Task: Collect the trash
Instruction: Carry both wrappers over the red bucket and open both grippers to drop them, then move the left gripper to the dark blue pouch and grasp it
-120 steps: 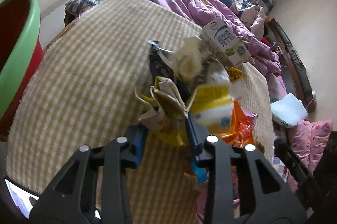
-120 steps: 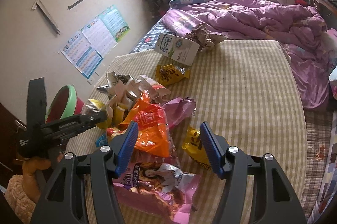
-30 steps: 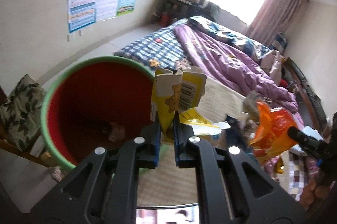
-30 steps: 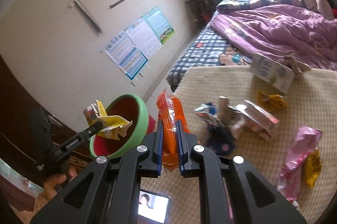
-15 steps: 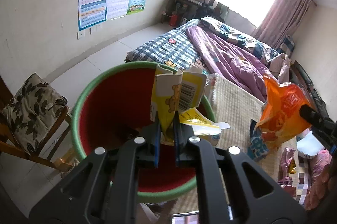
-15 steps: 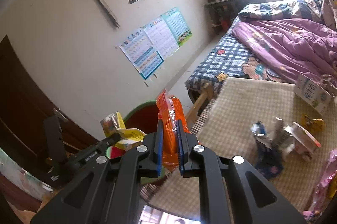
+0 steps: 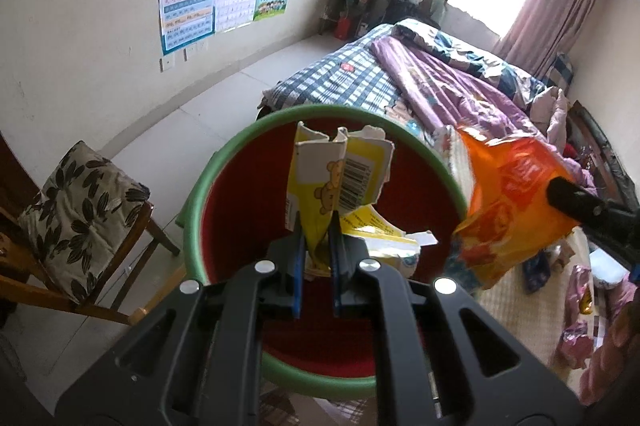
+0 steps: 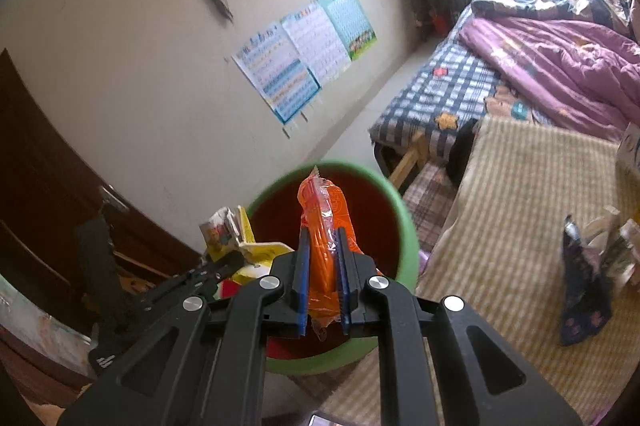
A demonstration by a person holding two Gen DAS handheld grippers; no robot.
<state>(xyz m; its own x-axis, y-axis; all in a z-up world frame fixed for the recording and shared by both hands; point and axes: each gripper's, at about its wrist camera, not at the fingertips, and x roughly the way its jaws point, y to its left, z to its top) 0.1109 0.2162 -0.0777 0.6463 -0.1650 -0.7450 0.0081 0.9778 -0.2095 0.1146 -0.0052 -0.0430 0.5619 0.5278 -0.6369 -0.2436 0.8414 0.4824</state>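
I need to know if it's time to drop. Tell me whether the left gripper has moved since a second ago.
Yes. The left gripper, shut on the yellow carton, has moved over the bin: the green rim sat off to its left before and now rings the carton.

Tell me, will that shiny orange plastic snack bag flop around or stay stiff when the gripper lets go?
Probably floppy: the shiny orange plastic snack bag is creased and bends above the right gripper pinching it. It looks empty, so likely very light. It may flutter down slowly into the red bucket with the green rim rather than drop straight.
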